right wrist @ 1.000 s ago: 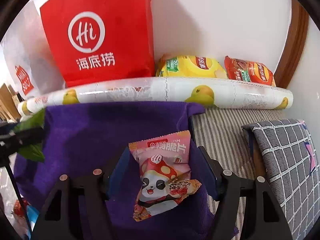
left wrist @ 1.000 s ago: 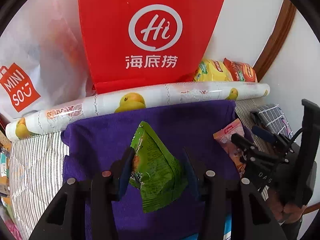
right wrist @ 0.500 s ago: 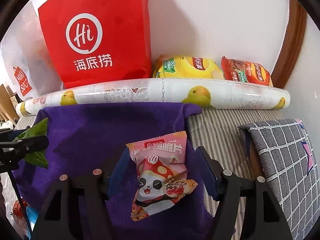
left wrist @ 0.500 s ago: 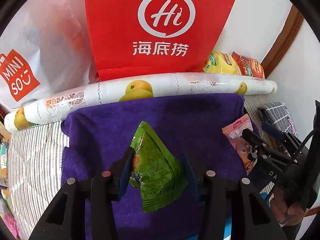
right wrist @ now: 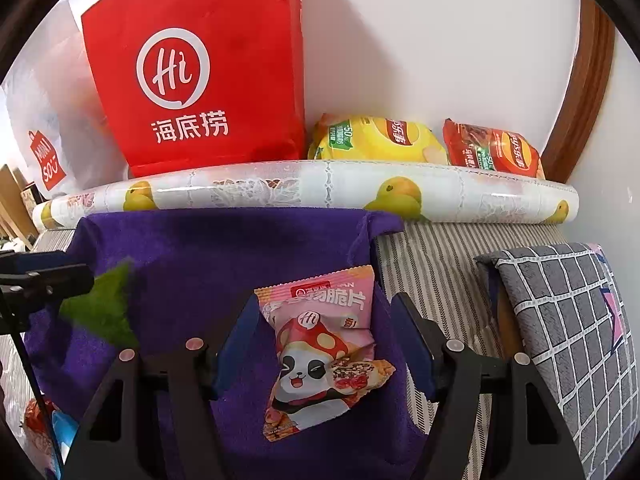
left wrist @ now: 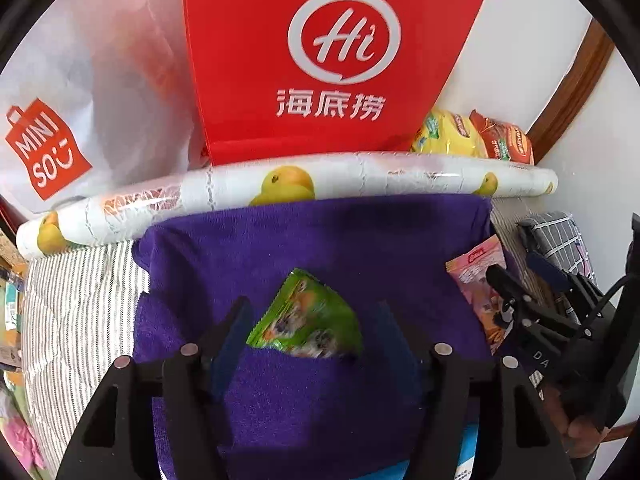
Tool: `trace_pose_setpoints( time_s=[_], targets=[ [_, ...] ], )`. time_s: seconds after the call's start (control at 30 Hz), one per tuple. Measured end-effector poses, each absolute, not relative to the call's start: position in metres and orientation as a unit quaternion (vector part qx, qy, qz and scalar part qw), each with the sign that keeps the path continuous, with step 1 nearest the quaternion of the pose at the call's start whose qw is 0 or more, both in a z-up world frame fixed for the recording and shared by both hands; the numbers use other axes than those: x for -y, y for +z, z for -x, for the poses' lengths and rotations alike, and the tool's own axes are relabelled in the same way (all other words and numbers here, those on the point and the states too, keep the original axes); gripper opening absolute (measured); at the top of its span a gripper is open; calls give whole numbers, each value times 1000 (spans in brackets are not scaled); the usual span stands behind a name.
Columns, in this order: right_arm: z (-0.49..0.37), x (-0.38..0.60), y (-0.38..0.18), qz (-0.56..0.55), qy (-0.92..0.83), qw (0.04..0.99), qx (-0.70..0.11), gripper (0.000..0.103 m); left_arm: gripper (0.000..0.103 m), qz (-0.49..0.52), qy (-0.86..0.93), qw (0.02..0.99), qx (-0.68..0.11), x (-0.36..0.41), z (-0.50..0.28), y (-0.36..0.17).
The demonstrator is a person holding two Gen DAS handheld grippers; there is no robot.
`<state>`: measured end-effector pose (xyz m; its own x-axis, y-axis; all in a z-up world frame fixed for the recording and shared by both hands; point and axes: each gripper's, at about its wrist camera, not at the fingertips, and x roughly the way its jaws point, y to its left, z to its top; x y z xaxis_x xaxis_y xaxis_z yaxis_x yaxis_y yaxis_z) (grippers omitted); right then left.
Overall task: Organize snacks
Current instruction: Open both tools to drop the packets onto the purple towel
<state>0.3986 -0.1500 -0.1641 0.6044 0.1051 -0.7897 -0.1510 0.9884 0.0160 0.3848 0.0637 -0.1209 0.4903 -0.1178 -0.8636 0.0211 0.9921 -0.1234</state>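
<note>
On the purple towel (left wrist: 320, 240), my spread left fingers (left wrist: 312, 322) flank the green packet (left wrist: 306, 326); right fingers (right wrist: 326, 340) (also spread) flank the pink one (right wrist: 320, 344); neither is sorted yet.

Left tongs (left wrist: 312, 328): matte black angular arms, two round silver screw heads on each, dark blue pads lining the inner faces. Right tongs (right wrist: 326, 344): same build; seen from the left wrist view, white letters "DA" on the black body, a thin black cable, bare skin below.
</note>
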Motion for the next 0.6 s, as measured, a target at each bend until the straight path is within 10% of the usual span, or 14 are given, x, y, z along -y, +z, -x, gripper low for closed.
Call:
trace_pose_setpoints(
  time_s=[0.6],
  targets=[
    [-306, 167, -111, -1, 57, 912, -407, 68, 64, 31, -111, 899, -422, -38, -335, -46]
  ],
)
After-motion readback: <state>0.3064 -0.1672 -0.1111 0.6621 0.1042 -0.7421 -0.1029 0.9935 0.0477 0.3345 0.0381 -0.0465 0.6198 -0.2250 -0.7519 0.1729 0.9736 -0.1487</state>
